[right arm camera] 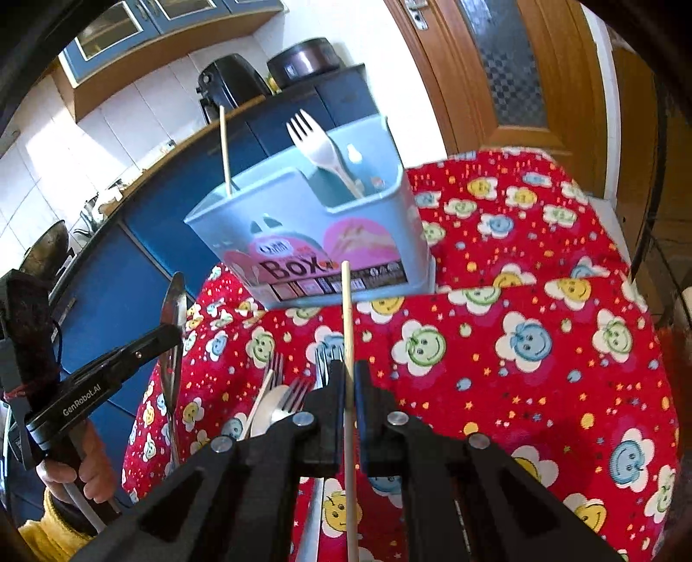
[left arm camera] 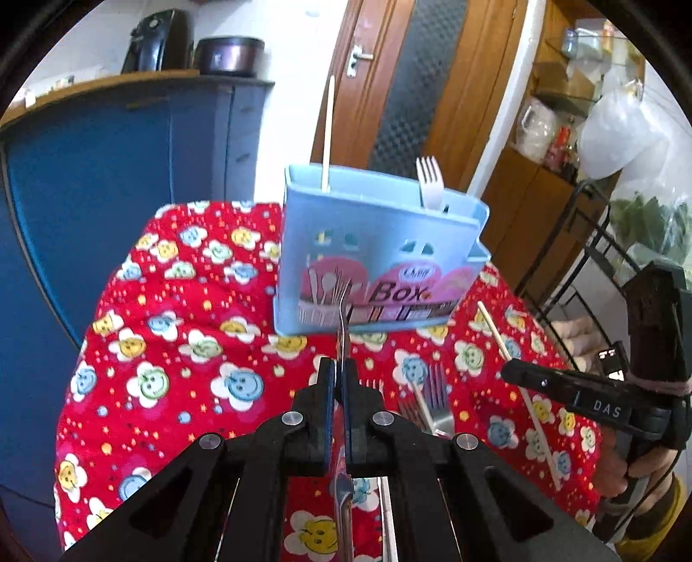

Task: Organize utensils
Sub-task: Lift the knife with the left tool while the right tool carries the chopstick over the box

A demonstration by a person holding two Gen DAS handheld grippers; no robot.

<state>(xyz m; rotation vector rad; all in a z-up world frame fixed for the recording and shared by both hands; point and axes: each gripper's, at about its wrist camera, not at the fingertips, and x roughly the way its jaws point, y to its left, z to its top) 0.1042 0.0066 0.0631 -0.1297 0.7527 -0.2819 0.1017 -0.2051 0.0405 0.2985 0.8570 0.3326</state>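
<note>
A light blue utensil box (left arm camera: 376,259) (right arm camera: 302,225) stands on the red flowered tablecloth (left arm camera: 181,346) (right arm camera: 519,346). In it stand a chopstick (left arm camera: 327,129) (right arm camera: 224,147) at the left and a white plastic fork (left arm camera: 428,181) (right arm camera: 315,147) at the right. My left gripper (left arm camera: 339,367) (right arm camera: 173,335) is shut on a metal spoon (left arm camera: 343,320) (right arm camera: 174,298), raised in front of the box. My right gripper (right arm camera: 346,367) (left arm camera: 510,372) is shut on a second chopstick (right arm camera: 346,311) (left arm camera: 493,328). Several metal forks (left arm camera: 432,393) (right arm camera: 294,397) lie on the cloth beneath both grippers.
A blue cabinet (left arm camera: 108,194) (right arm camera: 129,281) runs behind and left of the table, with an air fryer (left arm camera: 158,41) and a pot (left arm camera: 229,54) on top. A wooden door (left arm camera: 411,86) stands behind the box. A black wire rack (left arm camera: 597,242) stands at the right. A hand (right arm camera: 93,458) holds each gripper.
</note>
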